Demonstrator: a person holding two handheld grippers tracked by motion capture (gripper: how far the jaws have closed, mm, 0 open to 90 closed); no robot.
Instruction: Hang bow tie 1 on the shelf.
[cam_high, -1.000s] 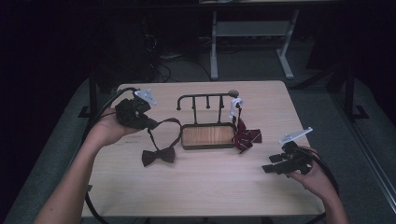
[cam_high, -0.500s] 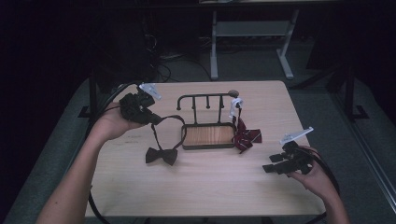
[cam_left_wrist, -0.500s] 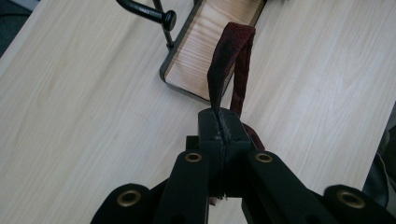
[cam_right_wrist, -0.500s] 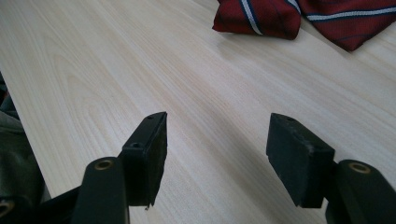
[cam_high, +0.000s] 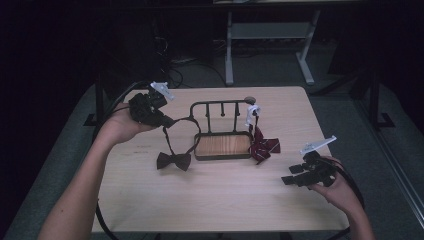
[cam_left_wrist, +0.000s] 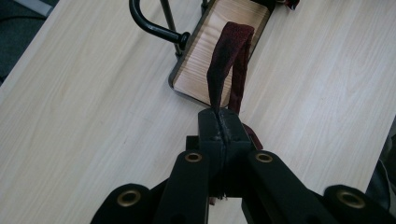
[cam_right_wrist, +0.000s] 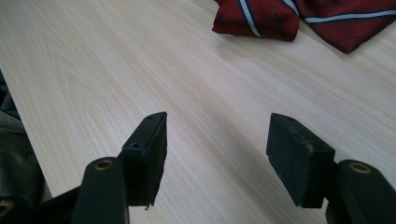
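Left claw (cam_high: 167, 121) pinches the dark bow tie's strap (cam_left_wrist: 223, 65); bow (cam_high: 173, 161) dangles left of the rack (cam_high: 220, 104). Right claw (cam_right_wrist: 217, 154) spread, idle, farther off.

It looked like a lab or office room. A plain wood table (cam_high: 215, 200) stood on grey carpet (cam_high: 60, 165) in the middle. At the top, cables (cam_high: 172, 65) lay under a white desk frame (cam_high: 270, 45) in the dark.
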